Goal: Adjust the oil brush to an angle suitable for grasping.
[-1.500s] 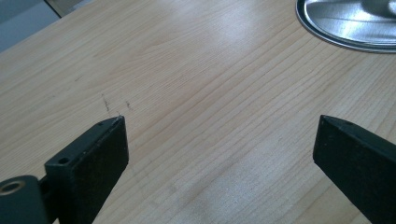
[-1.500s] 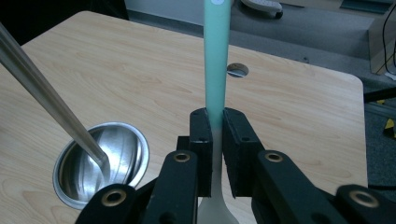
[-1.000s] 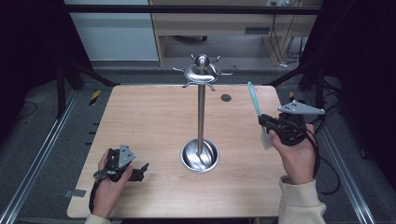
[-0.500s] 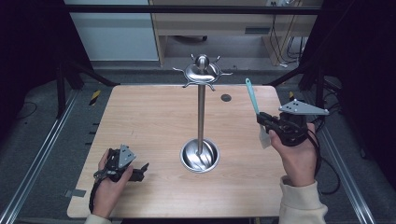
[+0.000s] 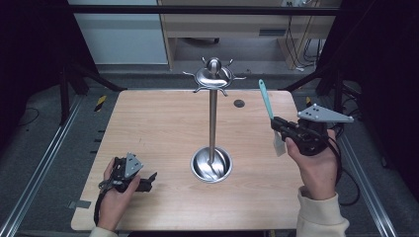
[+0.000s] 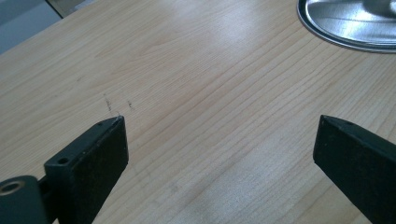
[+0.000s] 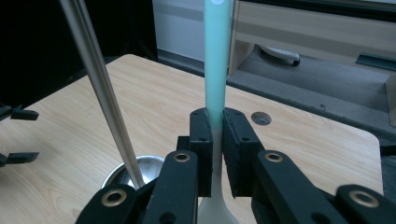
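I have the right claw (image 5: 277,124) clamped on the teal spatula (image 5: 266,101), which stands nearly upright above the right side of the table (image 5: 148,128), handle end up and pale blade (image 5: 279,144) hanging below my grip. In the right gripper view the two pads pinch the flat handle (image 7: 216,56) just above where it widens into the blade. It looks light and fairly stiff in the handle, while the blade is probably soft and bendy, so holding the handle low down is the better choice. The smooth plastic could twist between the pads if I knock it. There seems to be a hole at the handle's top, which I judge is meant for a hook on the steel utensil stand (image 5: 213,118) at mid-table. My left claw (image 5: 148,181) rests near the front left edge, spread apart with nothing between the pads.
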`<action>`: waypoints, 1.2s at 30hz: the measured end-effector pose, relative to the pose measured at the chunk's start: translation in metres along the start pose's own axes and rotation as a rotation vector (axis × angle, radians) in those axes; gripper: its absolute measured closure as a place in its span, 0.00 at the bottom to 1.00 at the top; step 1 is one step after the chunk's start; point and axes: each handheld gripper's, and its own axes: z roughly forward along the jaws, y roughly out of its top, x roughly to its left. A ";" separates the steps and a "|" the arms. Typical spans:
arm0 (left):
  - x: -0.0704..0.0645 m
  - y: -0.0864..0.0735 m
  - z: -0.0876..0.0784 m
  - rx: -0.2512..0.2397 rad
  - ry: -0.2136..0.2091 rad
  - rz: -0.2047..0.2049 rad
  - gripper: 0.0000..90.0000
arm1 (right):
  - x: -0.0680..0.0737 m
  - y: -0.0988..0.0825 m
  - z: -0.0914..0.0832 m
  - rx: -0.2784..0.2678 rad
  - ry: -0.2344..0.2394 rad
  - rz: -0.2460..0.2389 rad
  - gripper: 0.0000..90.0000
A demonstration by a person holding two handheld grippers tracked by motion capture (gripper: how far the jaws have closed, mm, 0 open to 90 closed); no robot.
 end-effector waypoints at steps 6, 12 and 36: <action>0.000 0.000 0.000 0.002 0.002 0.005 0.03 | 0.003 0.003 -0.006 -0.025 0.020 -0.002 0.92; 0.000 0.000 0.000 0.002 -0.001 0.004 0.03 | 0.006 0.007 -0.015 -0.057 0.039 -0.005 0.92; 0.000 0.000 0.000 -0.002 0.000 -0.002 0.03 | 0.022 0.017 -0.032 -0.120 0.148 -0.045 0.92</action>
